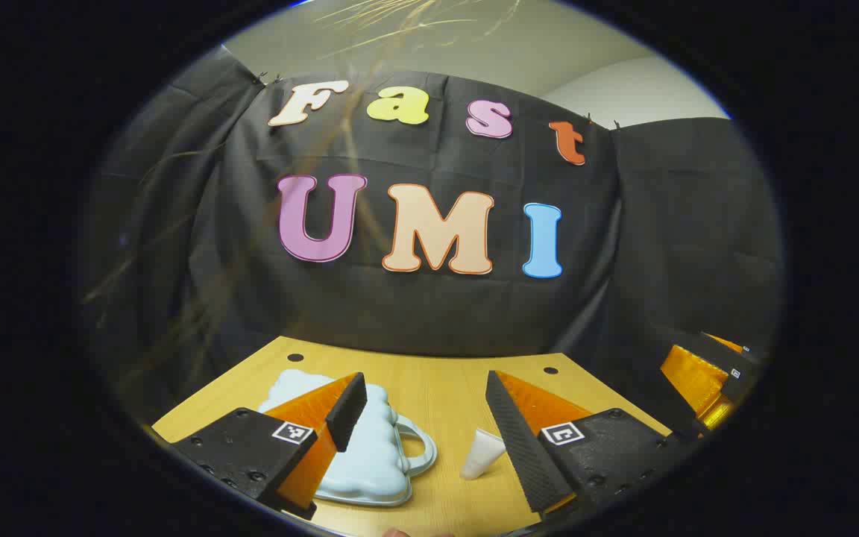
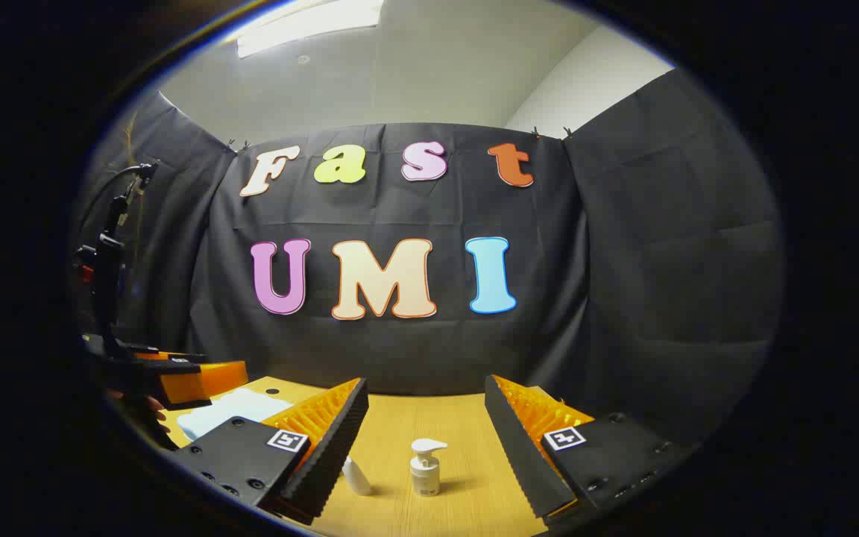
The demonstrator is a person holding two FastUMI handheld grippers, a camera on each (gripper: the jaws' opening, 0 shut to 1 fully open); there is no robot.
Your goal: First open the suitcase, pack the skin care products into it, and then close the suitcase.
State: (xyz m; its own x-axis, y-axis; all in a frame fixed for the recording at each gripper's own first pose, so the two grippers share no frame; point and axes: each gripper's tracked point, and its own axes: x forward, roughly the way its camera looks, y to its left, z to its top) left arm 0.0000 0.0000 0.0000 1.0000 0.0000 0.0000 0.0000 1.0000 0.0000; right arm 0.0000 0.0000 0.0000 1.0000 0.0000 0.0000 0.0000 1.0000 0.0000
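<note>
Pale blue cloud-shaped suitcase (image 1: 359,440) sits closed at lower left of the left gripper view, left gripper (image 1: 422,418) spread wide over it. Pump bottle (image 2: 426,468) waits between the wide-open right gripper (image 2: 426,440) fingers, tube (image 1: 483,453) nearby. Looks like opening hasn't started, so next up is probably grabbing the handle (image 1: 418,447).

Pale blue cloud-shaped suitcase (image 1: 370,455), closed, lying flat on the wooden counter (image 1: 444,388) with handle toward a small white tube (image 1: 483,453) lying beside it; white pump bottle (image 2: 426,467) standing upright, apart.
</note>
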